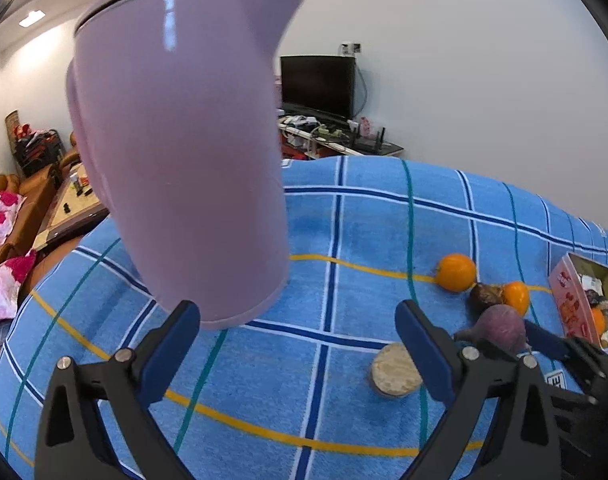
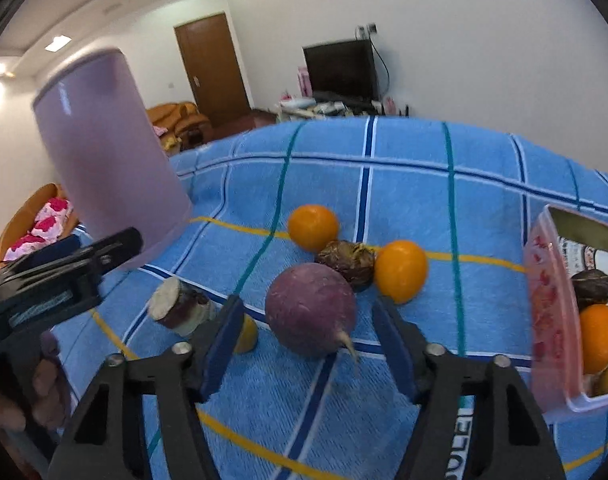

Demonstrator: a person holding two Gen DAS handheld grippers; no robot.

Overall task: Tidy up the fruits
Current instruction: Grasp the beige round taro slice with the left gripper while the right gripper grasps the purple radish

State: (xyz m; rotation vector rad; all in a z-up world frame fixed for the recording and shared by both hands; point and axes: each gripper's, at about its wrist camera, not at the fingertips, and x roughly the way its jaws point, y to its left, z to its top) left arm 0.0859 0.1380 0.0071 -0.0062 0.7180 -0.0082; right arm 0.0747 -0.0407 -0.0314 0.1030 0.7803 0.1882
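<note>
A lilac kettle (image 1: 180,152) fills the upper left of the left view, just ahead of the left gripper (image 1: 300,332), whose jaws stand apart and empty. The blue checked cloth (image 2: 403,184) covers the table; a television (image 2: 341,68) stands against the far wall. In the right view, the purple round fruit (image 2: 309,308) lies centre frame between the spread fingers of the right gripper (image 2: 307,336), untouched. Two oranges (image 2: 312,227) and a dark fruit (image 2: 345,262) lie behind it; the pink box (image 2: 551,320) sits at the right edge.

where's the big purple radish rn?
Right wrist view: purple radish on the blue cloth, centred between the open right tongs, just in front of the dark passion fruit.
</note>
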